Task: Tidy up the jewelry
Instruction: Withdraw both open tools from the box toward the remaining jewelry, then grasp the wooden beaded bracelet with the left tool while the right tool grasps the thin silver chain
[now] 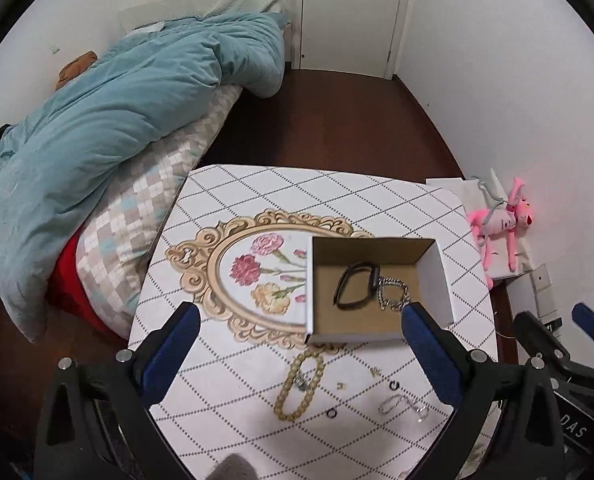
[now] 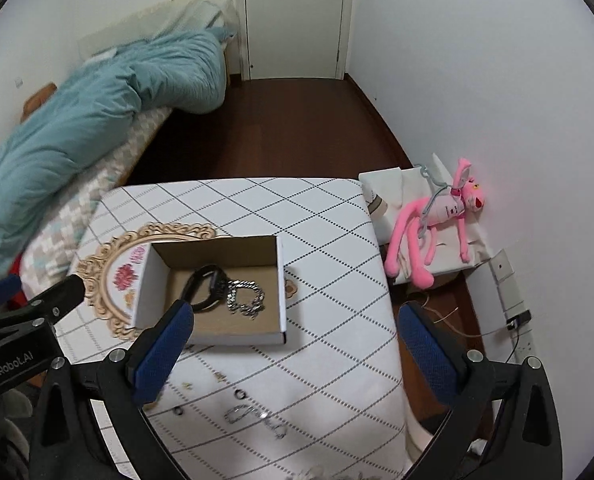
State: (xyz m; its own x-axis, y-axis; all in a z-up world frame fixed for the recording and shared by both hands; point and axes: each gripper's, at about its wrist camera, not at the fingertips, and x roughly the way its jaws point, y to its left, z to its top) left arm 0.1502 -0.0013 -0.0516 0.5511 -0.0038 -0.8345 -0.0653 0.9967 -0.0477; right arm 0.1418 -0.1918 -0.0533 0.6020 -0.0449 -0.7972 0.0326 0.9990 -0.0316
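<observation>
An open cardboard box (image 1: pixel 433 276) (image 2: pixel 279 280) sits on the patterned table (image 1: pixel 257 196) (image 2: pixel 329 240). Inside it lie a black watch (image 1: pixel 355 286) (image 2: pixel 203 288) and a silver chain bracelet (image 1: pixel 393 296) (image 2: pixel 247 300). In front of the box lie a beige bead bracelet (image 1: pixel 301 384), a thin silver bracelet (image 1: pixel 403 404) (image 2: pixel 257 418), small dark rings (image 1: pixel 331 413) (image 2: pixel 240 394) and small gold pieces (image 1: pixel 377 372) (image 2: pixel 219 377). My left gripper (image 1: pixel 297 340) is open and empty above the bead bracelet. My right gripper (image 2: pixel 293 340) is open and empty above the table's right side.
A bed with a blue quilt (image 1: pixel 109 104) (image 2: pixel 97 104) stands left of the table. A pink plush toy (image 1: pixel 501 224) (image 2: pixel 437 220) lies on white boxes at the right wall. Dark wood floor (image 1: pixel 337 120) leads to a white door (image 2: pixel 293 16).
</observation>
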